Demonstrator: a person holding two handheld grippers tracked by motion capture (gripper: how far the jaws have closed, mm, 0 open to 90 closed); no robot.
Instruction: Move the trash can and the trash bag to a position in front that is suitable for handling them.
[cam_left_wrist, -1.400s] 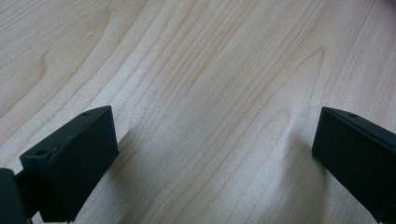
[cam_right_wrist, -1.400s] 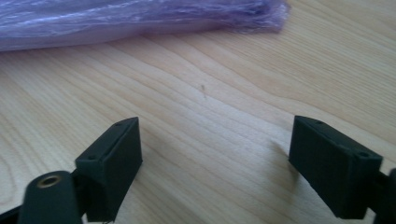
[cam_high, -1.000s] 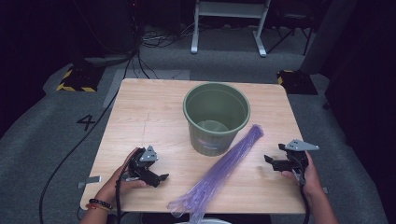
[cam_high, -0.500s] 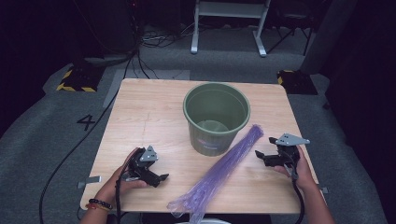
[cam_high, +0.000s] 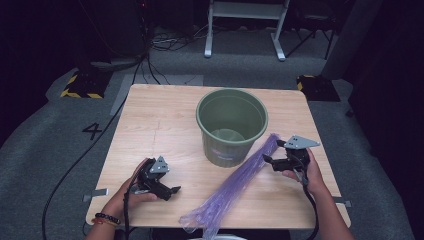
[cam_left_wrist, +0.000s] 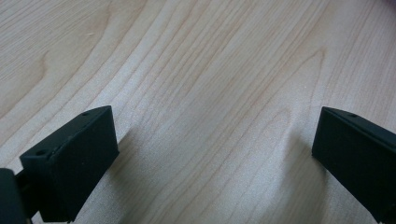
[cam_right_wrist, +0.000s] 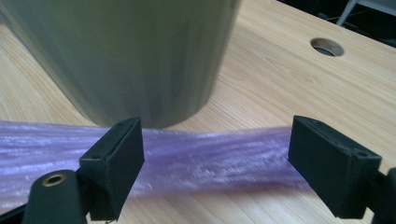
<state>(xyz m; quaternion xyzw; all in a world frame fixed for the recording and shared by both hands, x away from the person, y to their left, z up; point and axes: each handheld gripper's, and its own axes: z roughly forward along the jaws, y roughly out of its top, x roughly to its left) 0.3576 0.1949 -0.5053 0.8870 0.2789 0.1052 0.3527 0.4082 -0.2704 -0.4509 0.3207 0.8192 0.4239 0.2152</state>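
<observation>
Progress: nothing lifted; purple bag (cam_high: 235, 182) lies flat on worktop (cam_high: 160, 125).
Right claw (cam_right_wrist: 215, 158): released, straddling bag's end, bin (cam_high: 231, 125) just beyond.
Left claw (cam_left_wrist: 210, 154): released, over bare worktop.

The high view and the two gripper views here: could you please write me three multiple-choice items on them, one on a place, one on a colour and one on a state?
1. Where does the purple plastic bag lie?
A. inside the bucket
B. on the table, right of the bucket
C. on the floor

2. What colour is the bucket?
A. green
B. red
C. white

3. How do the right gripper's jaws stand?
A. shut on the bag
B. shut on the bucket's rim
C. open, either side of the bag

Answers:
1 B: the high view shows it stretched slantwise over the table, from beside the bucket to the near edge.
2 A: its wall and rim are olive green.
3 C: the right gripper view shows a wide gap, with the bag lying across it.
</observation>
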